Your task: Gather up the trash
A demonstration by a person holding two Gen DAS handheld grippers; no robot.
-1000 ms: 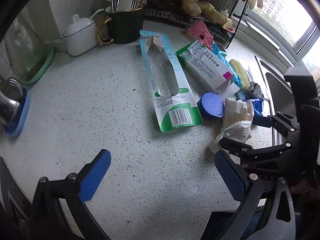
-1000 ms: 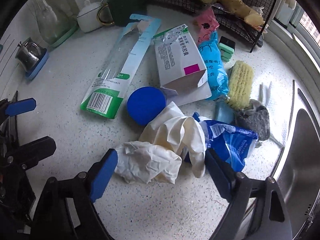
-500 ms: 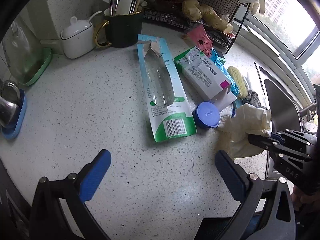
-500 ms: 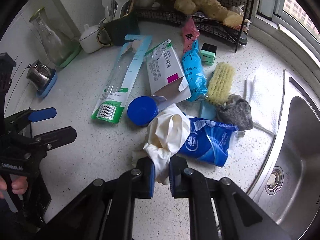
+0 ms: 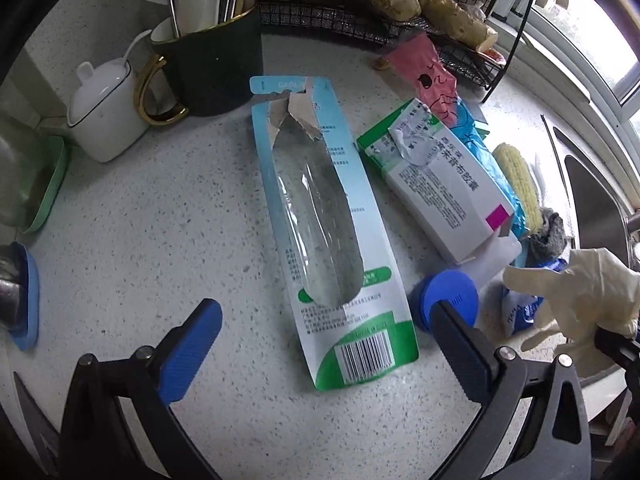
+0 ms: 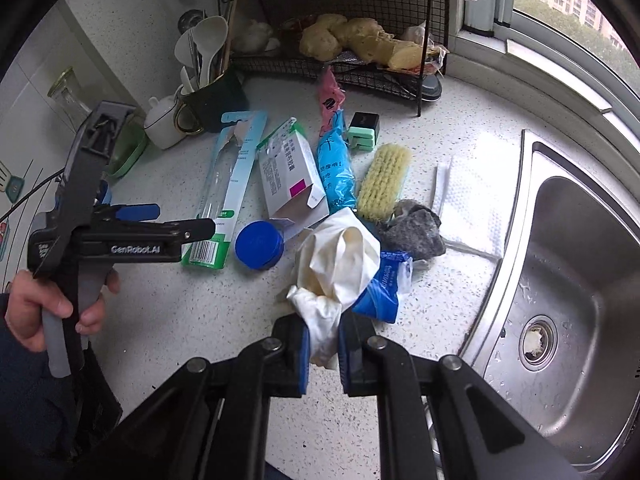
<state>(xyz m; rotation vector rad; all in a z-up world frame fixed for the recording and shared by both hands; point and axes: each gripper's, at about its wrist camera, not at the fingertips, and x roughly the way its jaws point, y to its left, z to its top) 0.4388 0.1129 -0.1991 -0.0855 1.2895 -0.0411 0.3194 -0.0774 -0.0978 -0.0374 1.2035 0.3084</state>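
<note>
My right gripper [image 6: 323, 350] is shut on a crumpled cream rubber glove [image 6: 340, 258] and holds it lifted above the counter; the glove also shows at the right edge of the left wrist view [image 5: 580, 300]. My left gripper [image 5: 326, 344] is open and empty, low over the counter, with the long torn green-and-white blister pack [image 5: 324, 232] between its fingers. On the counter lie a blue round lid [image 5: 448, 300], a white medicine box [image 5: 436, 184], a blue wrapper [image 6: 384, 286], a blue plastic bag [image 6: 336, 168] and a pink bag [image 5: 428, 76].
A dark mug of utensils [image 5: 216, 56], a white sugar pot [image 5: 104, 108] and a wire rack with ginger [image 5: 420, 0] stand at the back. A yellow brush [image 6: 384, 180], a grey rag [image 6: 416, 230] and a white cloth [image 6: 472, 196] lie beside the steel sink [image 6: 568, 300].
My right gripper closed on the glove and lifted it up and back off the counter. My left gripper moved forward toward the blister pack, staying open.
</note>
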